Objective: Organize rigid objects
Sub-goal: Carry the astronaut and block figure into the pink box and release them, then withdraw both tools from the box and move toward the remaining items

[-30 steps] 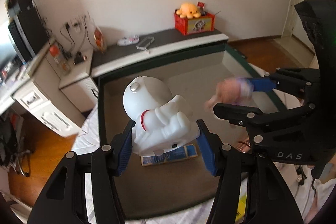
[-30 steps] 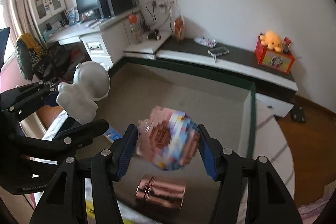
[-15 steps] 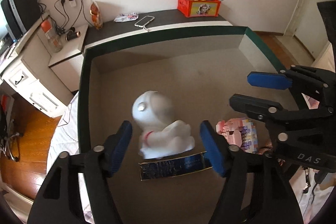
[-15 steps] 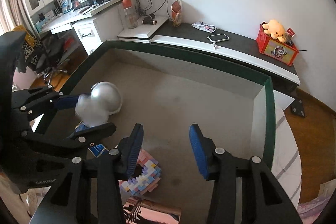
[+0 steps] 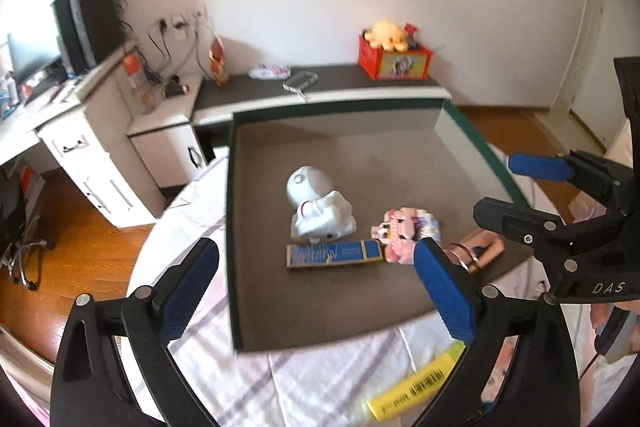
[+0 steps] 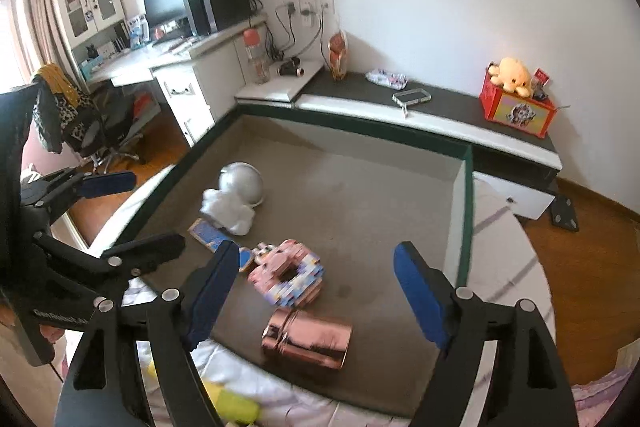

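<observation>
1. The left gripper [image 5: 316, 291], black with blue pads, has its jaws spread wide and opening; nothing is pressed between them, and they hang above the near edge of the shallow dark-green-rimmed tray with a grey-brown floor [image 5: 230, 187].
2. The right gripper [image 6: 316, 291], of the same build, also has its jaws apart and opening, with nothing clamped; it hovers over the tray's near part.
3. Just beyond the left gripper's pads, a flat blue-and-tan rectangular box [image 5: 334, 255] lies on the tray floor.
4. Touching that box's far edge, a white astronaut figurine with a rounded helmet [image 5: 318, 207] lies on the tray, helmet pointing away from the left camera.
5. Just right of the box, a pink and pastel ring-shaped model of small building blocks [image 6: 288, 277] rests flat; in the right wrist view it sits below and between the right gripper's pads, clear of them.
6. Nearer the right camera, a shiny rose-gold metal cylinder tin [image 6: 306, 341] lies on its side near the tray's front edge.
7. The tray sits on a white cloth with faint purple stripes [image 5: 248, 379].
8. On that cloth, outside the tray, a yellow barcoded packet [image 5: 416, 387] lies near the left gripper's right finger.
</observation>
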The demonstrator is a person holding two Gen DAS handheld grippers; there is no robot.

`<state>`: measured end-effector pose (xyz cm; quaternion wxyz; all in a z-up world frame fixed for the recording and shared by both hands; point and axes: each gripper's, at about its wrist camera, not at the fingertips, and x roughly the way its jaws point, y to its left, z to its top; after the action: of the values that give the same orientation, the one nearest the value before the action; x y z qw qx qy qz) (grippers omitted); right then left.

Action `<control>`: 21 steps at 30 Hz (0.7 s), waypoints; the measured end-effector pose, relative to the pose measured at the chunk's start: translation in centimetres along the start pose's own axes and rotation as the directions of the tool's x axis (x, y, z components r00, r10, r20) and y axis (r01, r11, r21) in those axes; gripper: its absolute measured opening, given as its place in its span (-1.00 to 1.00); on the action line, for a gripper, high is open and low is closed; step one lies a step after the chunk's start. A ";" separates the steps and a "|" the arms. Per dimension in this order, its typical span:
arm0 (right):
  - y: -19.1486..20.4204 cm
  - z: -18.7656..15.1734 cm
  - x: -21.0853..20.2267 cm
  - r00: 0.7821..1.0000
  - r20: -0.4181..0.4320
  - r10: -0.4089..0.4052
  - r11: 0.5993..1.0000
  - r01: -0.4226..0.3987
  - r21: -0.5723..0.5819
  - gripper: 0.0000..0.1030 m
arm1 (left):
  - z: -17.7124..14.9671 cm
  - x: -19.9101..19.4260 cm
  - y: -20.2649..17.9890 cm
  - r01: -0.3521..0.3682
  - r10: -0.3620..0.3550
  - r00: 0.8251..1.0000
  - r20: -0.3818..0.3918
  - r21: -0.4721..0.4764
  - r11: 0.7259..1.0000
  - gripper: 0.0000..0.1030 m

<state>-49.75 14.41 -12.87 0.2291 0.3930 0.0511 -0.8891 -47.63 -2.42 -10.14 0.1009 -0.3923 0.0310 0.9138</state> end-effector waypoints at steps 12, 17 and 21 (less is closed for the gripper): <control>4.1 -5.6 -8.6 0.984 0.164 -0.062 0.997 0.067 -0.030 0.84 | -6.7 -11.6 -2.8 -0.060 0.064 0.974 0.216 -0.027 0.998 0.99; 5.4 -8.9 -12.1 0.966 0.234 -0.107 0.993 0.114 -0.015 1.00 | -10.3 -14.9 -4.8 -0.116 0.115 0.955 0.274 -0.012 0.993 0.99; 6.7 -11.0 -14.9 0.944 0.296 -0.147 0.988 0.152 0.007 1.00 | -13.1 -17.9 -5.7 -0.134 0.133 0.923 0.360 -0.023 0.991 0.99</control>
<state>-30.63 16.85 -9.06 0.1693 0.2488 0.0530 -0.9522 -25.10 -1.47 -6.05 0.0428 -0.2147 0.0398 0.9749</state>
